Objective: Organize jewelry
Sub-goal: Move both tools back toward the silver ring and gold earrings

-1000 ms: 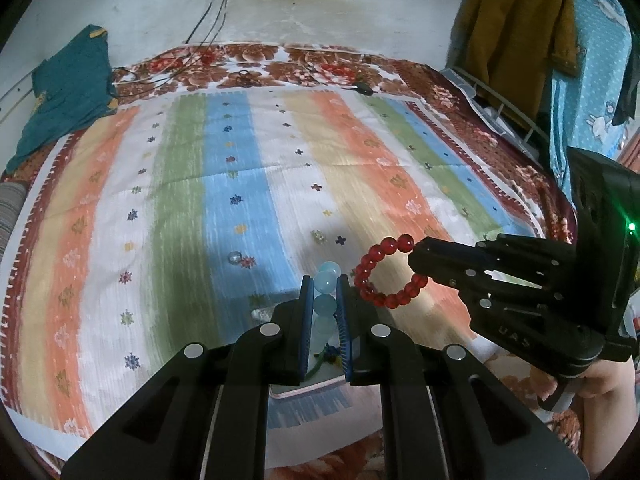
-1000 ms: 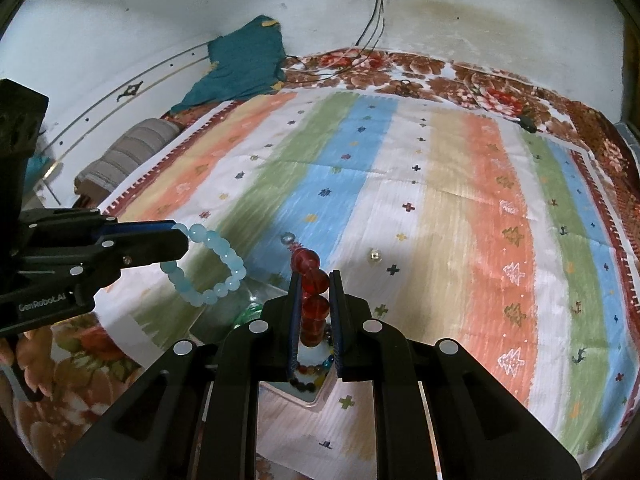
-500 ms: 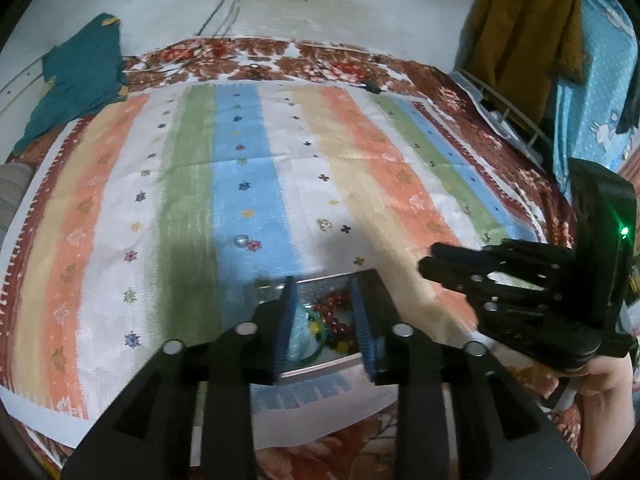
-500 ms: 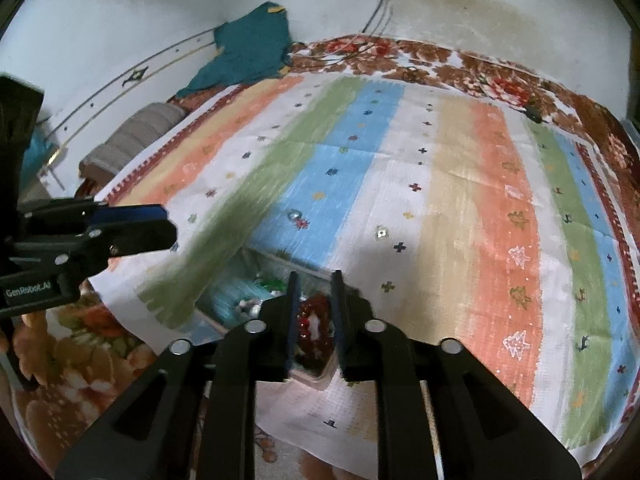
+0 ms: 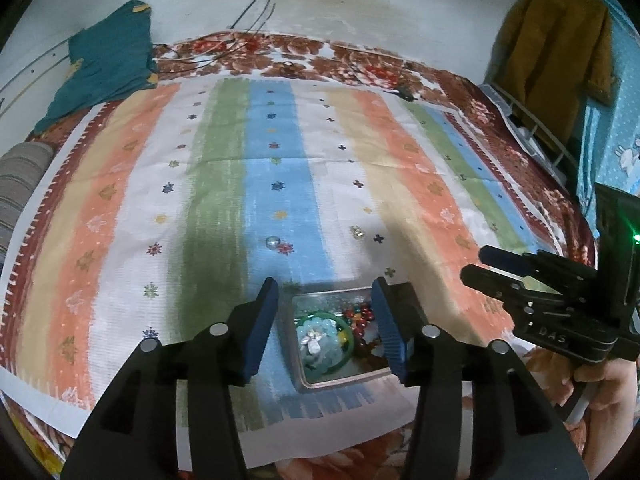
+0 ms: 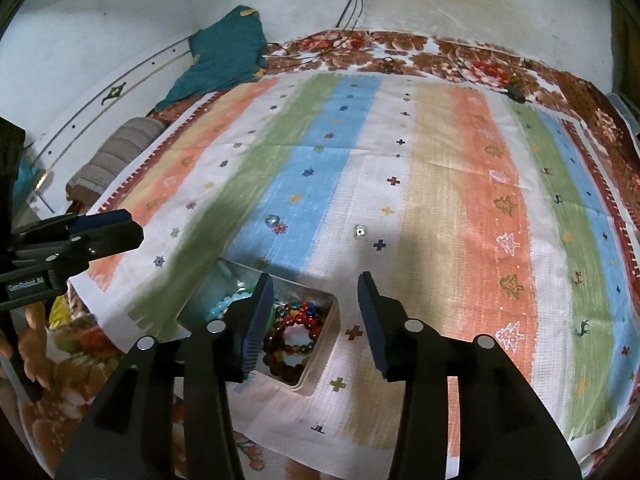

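Note:
A metal tray (image 5: 340,382) (image 6: 320,364) sits on the striped cloth near its front edge. In it lie a pale blue bead bracelet (image 5: 320,338) (image 6: 218,307), a green bangle (image 5: 347,332), red beads (image 5: 360,314) and dark red bracelets (image 6: 294,344). My left gripper (image 5: 325,320) is open and empty above the tray. My right gripper (image 6: 316,320) is open and empty just above the tray's right side. Each gripper shows in the other's view, the right one (image 5: 504,264) and the left one (image 6: 116,228). Two small loose pieces lie on the cloth beyond the tray: a clear stone (image 5: 272,242) (image 6: 273,219) and a small ring (image 5: 355,232) (image 6: 360,232).
The striped cloth (image 5: 280,152) covers a floral bedspread (image 5: 340,54). A teal garment (image 5: 104,60) lies at the back left, a grey rolled cushion (image 6: 116,156) at the left edge. Clothes (image 5: 556,48) hang at the right. Cables (image 6: 352,0) run down the wall.
Both grippers have opened. The pale blue bracelet left my left gripper and the red bracelet left my right; both now lie in the tray. Both grippers have drawn back slightly.

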Tool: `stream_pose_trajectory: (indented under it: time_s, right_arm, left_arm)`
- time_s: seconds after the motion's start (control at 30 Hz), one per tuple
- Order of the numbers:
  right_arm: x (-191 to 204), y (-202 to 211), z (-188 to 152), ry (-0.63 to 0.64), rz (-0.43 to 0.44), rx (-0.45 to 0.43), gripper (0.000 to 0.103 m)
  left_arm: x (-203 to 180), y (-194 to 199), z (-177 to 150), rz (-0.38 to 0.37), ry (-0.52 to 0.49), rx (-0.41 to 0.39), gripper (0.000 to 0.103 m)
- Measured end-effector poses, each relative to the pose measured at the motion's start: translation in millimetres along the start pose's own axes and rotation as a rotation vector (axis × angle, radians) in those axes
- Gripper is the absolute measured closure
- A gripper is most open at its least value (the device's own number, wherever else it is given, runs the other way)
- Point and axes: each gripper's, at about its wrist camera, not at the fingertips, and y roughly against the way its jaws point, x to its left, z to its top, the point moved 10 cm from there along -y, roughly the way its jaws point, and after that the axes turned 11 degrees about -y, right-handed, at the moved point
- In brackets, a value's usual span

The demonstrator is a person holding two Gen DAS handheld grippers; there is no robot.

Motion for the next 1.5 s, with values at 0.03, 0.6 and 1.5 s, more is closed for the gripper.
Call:
stream_pose_trajectory:
  time_s: [0.03, 0.6, 1.5]
  right_arm:
    - [-1, 0, 1, -0.004, -0.004, -0.003, 0.055]
    - [-9, -25, 16, -0.032, -0.033, 0.042, 0.038]
    - [-11, -72, 30, -0.004, -0.084, 0.136, 0.038]
  left_arm:
    - [2, -1, 0, 0.005, 0.004, 0.002, 0.053]
    - [22, -33, 12, 0.069, 0.037, 0.067, 0.036]
    - [48, -88, 30, 0.128, 0.031, 0.172, 0.034]
